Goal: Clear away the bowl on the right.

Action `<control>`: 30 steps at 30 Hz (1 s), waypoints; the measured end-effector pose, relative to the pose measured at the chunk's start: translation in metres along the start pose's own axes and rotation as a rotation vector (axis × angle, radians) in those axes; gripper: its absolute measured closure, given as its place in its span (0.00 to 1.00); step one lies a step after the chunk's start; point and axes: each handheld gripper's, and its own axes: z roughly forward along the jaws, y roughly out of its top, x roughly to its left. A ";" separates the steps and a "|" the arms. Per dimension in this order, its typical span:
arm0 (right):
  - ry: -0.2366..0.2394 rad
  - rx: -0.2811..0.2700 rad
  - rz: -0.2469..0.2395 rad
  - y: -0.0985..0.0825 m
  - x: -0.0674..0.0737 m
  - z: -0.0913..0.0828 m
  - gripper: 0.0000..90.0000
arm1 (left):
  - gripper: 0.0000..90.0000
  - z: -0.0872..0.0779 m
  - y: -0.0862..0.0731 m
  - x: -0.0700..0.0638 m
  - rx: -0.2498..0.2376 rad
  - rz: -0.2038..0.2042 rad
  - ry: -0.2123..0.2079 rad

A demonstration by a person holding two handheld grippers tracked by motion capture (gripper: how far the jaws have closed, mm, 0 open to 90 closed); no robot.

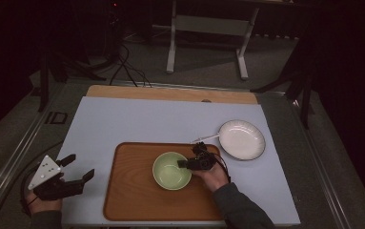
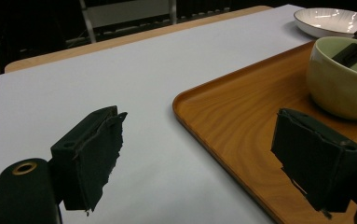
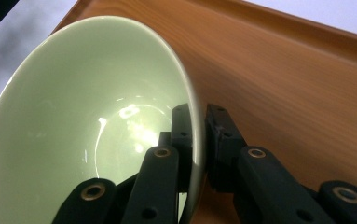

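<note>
A pale green bowl point(image 1: 171, 170) sits on the wooden tray point(image 1: 132, 191). My right gripper point(image 1: 187, 164) is shut on the bowl's right rim, one jaw inside and one outside, as the right gripper view shows on the green bowl point(image 3: 73, 116). My left gripper point(image 1: 80, 168) is open and holds nothing, off the tray's left side at the table's front left corner. In the left gripper view its fingers point(image 2: 92, 154) frame the white table cover, the tray point(image 2: 241, 121) edge and the bowl point(image 2: 339, 88).
A white plate point(image 1: 242, 139) lies on the table right of the tray, with a thin white stick point(image 1: 206, 139) resting against its left rim. The white table cover point(image 1: 147, 119) stretches behind the tray. Table legs and cables stand on the floor beyond.
</note>
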 end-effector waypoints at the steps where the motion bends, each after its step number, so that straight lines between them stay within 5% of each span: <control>1: 0.000 0.000 0.000 0.000 0.000 0.000 0.92 | 0.18 0.000 0.000 0.000 0.000 0.000 0.000; 20: 0.053 0.024 -0.037 -0.002 0.006 0.004 0.85 | 0.18 0.000 0.000 0.000 -0.002 0.001 0.001; 30: 0.022 -0.002 -0.101 -0.001 0.006 -0.014 0.67 | 0.18 0.000 0.000 0.000 -0.001 0.001 0.002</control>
